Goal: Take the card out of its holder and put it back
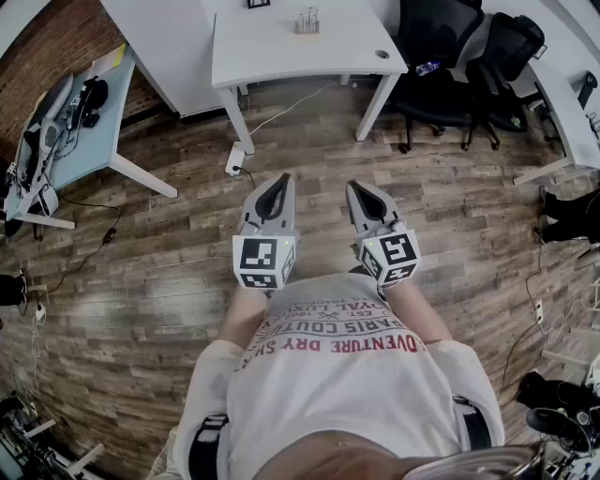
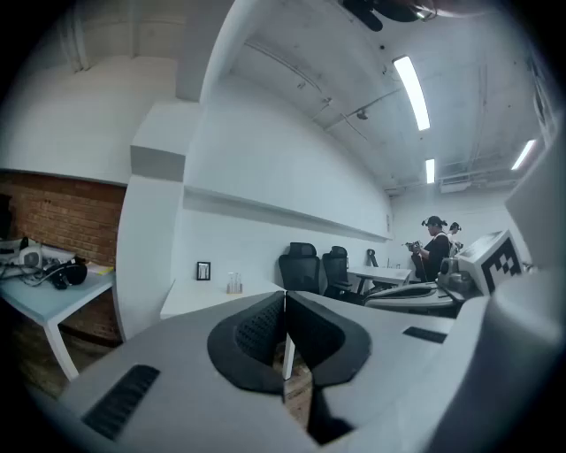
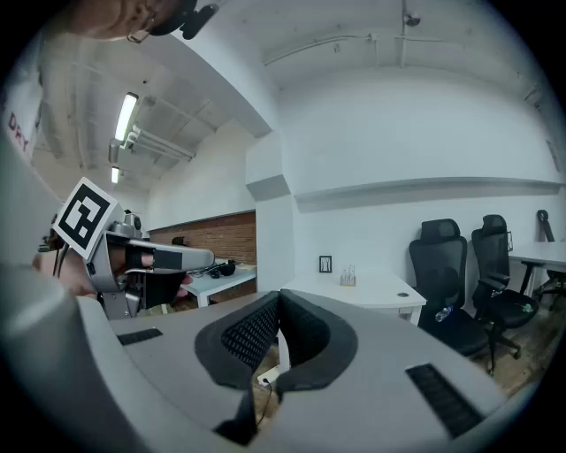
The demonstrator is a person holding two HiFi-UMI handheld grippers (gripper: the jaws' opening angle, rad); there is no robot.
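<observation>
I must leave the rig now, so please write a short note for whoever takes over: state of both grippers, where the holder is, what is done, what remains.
Left gripper: tongs shut, empty.
Right gripper: tongs shut, empty.
Both are held over the wooden floor, short of the white table.
Holder: on that table, neither gripper near it; card too small to make out.
Done: nothing that shows.
Left: go to the table, take the card out, put it back.

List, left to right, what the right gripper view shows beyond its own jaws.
left gripper → small black frame → clear holder → first black office chair → second black office chair
</observation>
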